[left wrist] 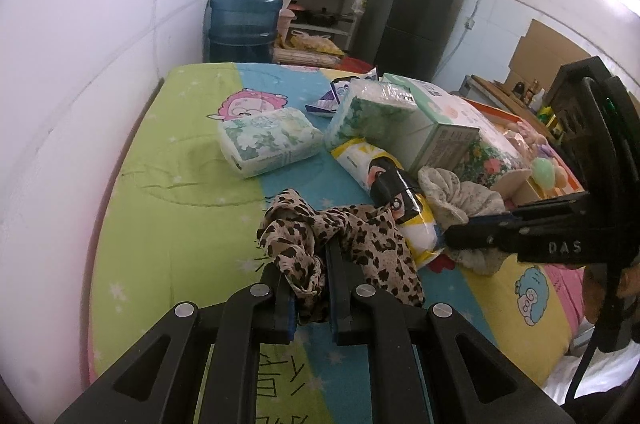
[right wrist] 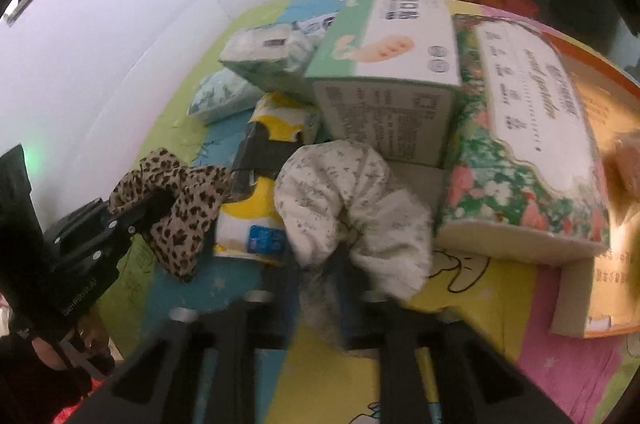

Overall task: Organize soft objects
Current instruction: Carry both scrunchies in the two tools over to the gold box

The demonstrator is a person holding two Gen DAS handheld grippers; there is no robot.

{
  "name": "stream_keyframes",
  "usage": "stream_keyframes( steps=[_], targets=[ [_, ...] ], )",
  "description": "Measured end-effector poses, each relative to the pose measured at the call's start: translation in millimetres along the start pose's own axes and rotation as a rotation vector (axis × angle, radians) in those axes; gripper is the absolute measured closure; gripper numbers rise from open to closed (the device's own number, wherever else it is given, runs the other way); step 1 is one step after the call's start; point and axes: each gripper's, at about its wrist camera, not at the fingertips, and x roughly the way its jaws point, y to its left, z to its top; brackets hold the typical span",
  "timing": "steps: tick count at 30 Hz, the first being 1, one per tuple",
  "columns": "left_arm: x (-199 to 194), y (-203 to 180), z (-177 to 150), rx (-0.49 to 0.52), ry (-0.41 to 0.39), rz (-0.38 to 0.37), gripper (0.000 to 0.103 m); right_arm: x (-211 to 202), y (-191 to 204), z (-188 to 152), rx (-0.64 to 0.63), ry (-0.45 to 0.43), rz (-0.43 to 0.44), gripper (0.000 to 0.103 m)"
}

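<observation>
Left wrist view, catalogued left to right across the cartoon-print bed cover (left wrist: 168, 184).

Item 1: green-leaf tissue pack (left wrist: 270, 140), lying flat toward the far left of the cover, apart from the pile.

Item 2: leopard-print scrunchie (left wrist: 344, 236), near the front edge at centre. Left gripper (left wrist: 310, 288) clenched on it, fabric bunched between the pads and draped over both fingers.

Item 3: yellow cartoon wipes pack (left wrist: 392, 196), just behind the leopard scrunchie and touching it.

Item 4: white carton (left wrist: 436, 116), leaning on the pile behind the wipes pack.

Item 5: pale floral scrunchie (right wrist: 348, 200), front of the pile and right of the wipes pack. Right gripper (right wrist: 320, 288) closed on its near loop; the rest of the ring bulges ahead of the fingers against the carton. The right wrist view is blurred, so depth of the hold cannot be told.

Item 6: flower-print tissue pack (right wrist: 520, 152), toward the right edge, resting on the wall of an orange-rimmed box (right wrist: 600, 72).

Risks, as judgement: only an edge of each scrunchie looks pinched, so thin slippery fabric could slide free on lifting. The pale scrunchie touches the pile; dragging it out could shift the wipes pack or tip the carton.
</observation>
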Motion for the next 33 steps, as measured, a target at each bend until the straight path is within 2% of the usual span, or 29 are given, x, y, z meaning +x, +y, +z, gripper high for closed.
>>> stream_keyframes(
  steps=[8, 18, 24, 33],
  targets=[
    [-8.0, -0.2, 9.0, -0.003, -0.034, 0.014, 0.092, -28.9, 24.0, -2.1, -0.109, -0.099, -0.017, 0.098],
    [-38.6, -13.2, 50.9, 0.025, -0.154, 0.017, 0.092, -83.6, 36.0, 22.6, -0.097, -0.238, 0.029, 0.098],
    [-52.5, -30.8, 82.1, 0.051, -0.221, 0.009, 0.092, -116.0, 26.9, 35.0, -0.084, -0.320, 0.018, 0.098],
    [-46.1, -82.1, 117.3, 0.106, -0.248, -0.021, 0.092, -149.4, -13.9, 29.7, -0.036, -0.386, -0.021, 0.098]
  ],
)
